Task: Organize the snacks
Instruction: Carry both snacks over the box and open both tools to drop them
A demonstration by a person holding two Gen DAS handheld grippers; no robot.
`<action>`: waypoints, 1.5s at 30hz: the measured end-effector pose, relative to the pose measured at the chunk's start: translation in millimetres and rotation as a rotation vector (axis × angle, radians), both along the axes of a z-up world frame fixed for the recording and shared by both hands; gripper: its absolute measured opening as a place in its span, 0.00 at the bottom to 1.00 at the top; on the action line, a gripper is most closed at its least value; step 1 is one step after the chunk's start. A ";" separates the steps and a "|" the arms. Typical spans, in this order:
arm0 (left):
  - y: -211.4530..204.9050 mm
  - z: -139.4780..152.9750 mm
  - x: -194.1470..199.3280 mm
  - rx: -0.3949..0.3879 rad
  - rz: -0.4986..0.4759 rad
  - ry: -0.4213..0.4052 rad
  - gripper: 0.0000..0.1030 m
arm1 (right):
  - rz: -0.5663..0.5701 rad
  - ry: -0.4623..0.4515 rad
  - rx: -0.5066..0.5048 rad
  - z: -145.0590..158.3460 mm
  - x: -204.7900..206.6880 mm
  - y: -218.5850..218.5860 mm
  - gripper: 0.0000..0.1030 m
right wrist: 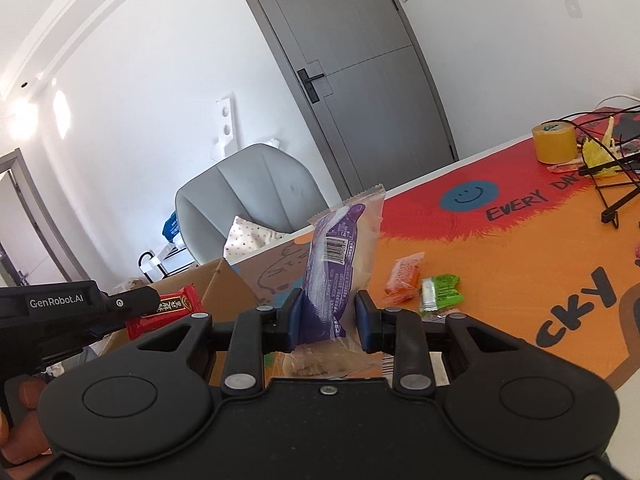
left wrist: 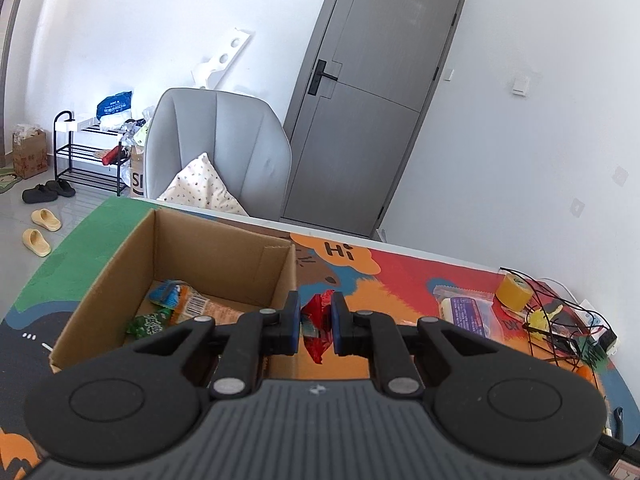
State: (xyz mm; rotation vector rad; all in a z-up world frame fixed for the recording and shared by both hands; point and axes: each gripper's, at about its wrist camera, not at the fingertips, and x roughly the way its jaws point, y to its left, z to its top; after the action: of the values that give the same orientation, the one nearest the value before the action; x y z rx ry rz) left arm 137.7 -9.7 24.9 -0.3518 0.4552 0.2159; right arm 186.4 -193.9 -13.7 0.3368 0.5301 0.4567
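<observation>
My left gripper is shut on a red snack packet and holds it just right of an open cardboard box that holds several snack packets. The same red packet shows in the right wrist view beside the box. My right gripper is shut on a purple and clear snack packet and holds it upright above the table. An orange packet and a green packet lie on the colourful mat.
A roll of yellow tape and a black wire rack stand at the table's far right. Another purple packet lies near the tape. A grey chair with a pillow stands behind the table, before a grey door.
</observation>
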 end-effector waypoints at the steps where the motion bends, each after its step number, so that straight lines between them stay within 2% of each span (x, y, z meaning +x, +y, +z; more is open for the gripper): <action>1: 3.6 1.2 -2.3 0.000 0.008 -0.004 0.14 | 0.008 -0.002 0.000 1.0 -0.2 3.5 0.28; 13: 50.8 0.3 -23.9 -0.037 0.097 -0.016 0.14 | 0.091 -0.029 -0.013 12.7 -9.2 49.1 0.28; 24: 85.9 -12.8 -33.1 -0.093 0.130 0.024 0.14 | 0.146 -0.042 -0.036 20.8 -11.0 87.2 0.28; 28: 90.2 -13.4 -34.1 -0.088 0.124 0.033 0.22 | 0.167 -0.041 -0.042 21.2 -11.5 99.9 0.28; 32: 98.4 -11.1 -38.4 -0.090 0.154 0.014 0.40 | 0.179 -0.040 -0.050 21.7 -11.5 107.9 0.28; 41: 117.1 -8.2 -51.5 -0.084 0.213 -0.011 0.60 | 0.219 -0.030 -0.057 23.7 -9.8 131.7 0.28; 45: 128.7 -8.5 -56.4 -0.093 0.243 -0.008 0.63 | 0.245 -0.033 -0.062 25.4 -11.1 147.5 0.28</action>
State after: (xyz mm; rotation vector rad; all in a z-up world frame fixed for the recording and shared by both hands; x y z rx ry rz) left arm 81.2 119.0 16.4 -0.4989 0.4149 0.4305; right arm 175.3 -46.5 11.7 0.2046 0.5546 0.6805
